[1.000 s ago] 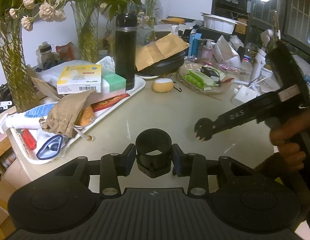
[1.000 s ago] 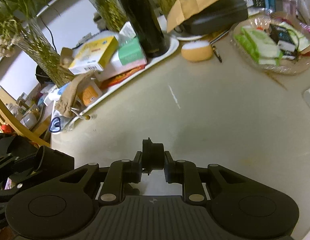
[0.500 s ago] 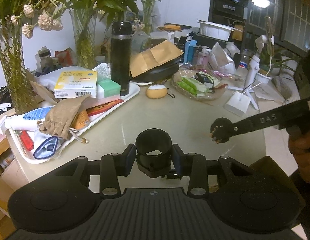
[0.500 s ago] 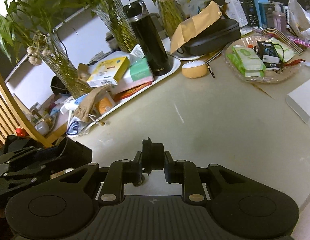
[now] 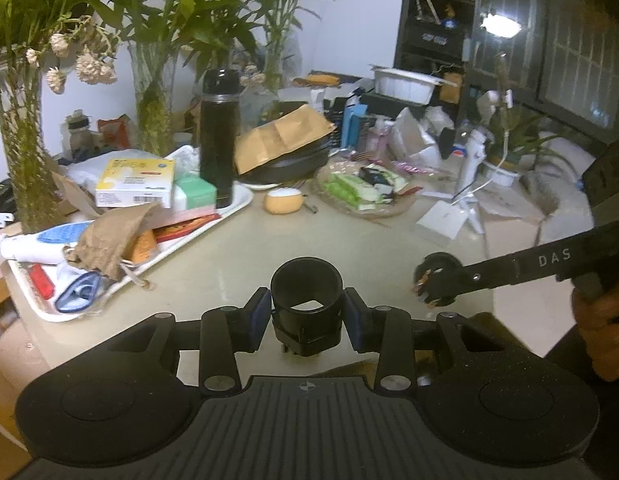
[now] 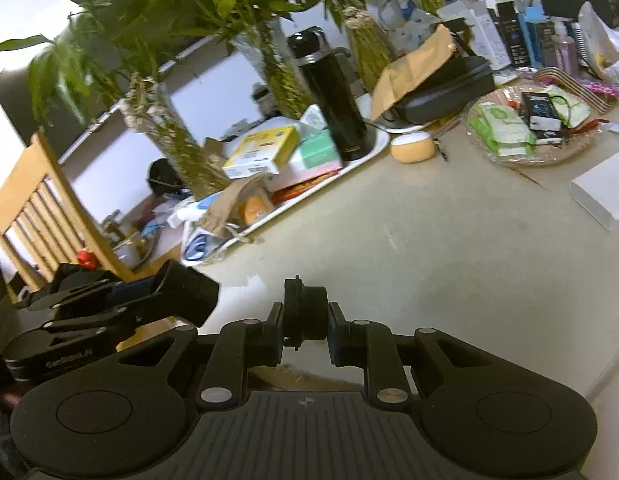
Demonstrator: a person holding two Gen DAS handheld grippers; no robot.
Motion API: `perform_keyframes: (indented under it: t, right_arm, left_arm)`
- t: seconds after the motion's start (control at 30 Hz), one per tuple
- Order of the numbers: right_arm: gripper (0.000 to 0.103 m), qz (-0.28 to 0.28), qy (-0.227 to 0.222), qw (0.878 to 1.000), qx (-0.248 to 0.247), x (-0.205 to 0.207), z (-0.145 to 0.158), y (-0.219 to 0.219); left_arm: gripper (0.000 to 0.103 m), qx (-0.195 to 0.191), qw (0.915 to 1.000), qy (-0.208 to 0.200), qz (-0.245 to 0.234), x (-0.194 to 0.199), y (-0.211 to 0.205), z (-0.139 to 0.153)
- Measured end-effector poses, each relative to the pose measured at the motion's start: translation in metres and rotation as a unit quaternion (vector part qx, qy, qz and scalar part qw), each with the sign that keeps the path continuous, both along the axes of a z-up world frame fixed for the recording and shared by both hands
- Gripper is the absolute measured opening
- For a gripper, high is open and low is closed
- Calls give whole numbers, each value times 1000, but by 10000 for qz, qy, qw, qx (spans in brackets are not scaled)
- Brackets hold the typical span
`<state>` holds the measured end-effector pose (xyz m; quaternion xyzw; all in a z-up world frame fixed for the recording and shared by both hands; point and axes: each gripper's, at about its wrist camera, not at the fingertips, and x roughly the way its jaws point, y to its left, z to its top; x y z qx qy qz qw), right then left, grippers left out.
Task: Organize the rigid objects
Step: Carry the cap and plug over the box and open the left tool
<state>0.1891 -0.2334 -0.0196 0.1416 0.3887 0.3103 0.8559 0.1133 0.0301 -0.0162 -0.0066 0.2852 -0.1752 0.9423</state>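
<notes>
Right gripper (image 6: 305, 326) farther from tray (image 6: 383, 140) than before.

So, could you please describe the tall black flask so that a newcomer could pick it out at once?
Start at the long white tray on the left of the beige table, in front of the glass vases of green stalks. The tall black cylindrical flask stands upright at the tray's far end, beside a mint-green box. It is the only tall, dark, upright thing among the tray's flat boxes and pouches.
</notes>
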Motion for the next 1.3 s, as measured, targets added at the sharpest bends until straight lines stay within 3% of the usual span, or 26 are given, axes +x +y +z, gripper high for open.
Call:
perform_keyframes:
  t: [0.37,0.73,0.93,1.3]
  right_arm:
    - [24,233,-169,9995,-141,-24,2,6]
    - [24,97,-279,9994,-190,-49,10,-4]
    - [24,95,-419,9985,-344,-67,18,-8]
    - [24,142,-578,9968,-526,-94,20,-4]
  left_arm:
    - [38,-137,9999,76,36,0,1,-6]
    - [38,-462,9980,163,387,-23,16,24]
    - [38,-304,9985,143,424,-33,16,35]
    - [38,8,9997,160,160,-48,-2,24]
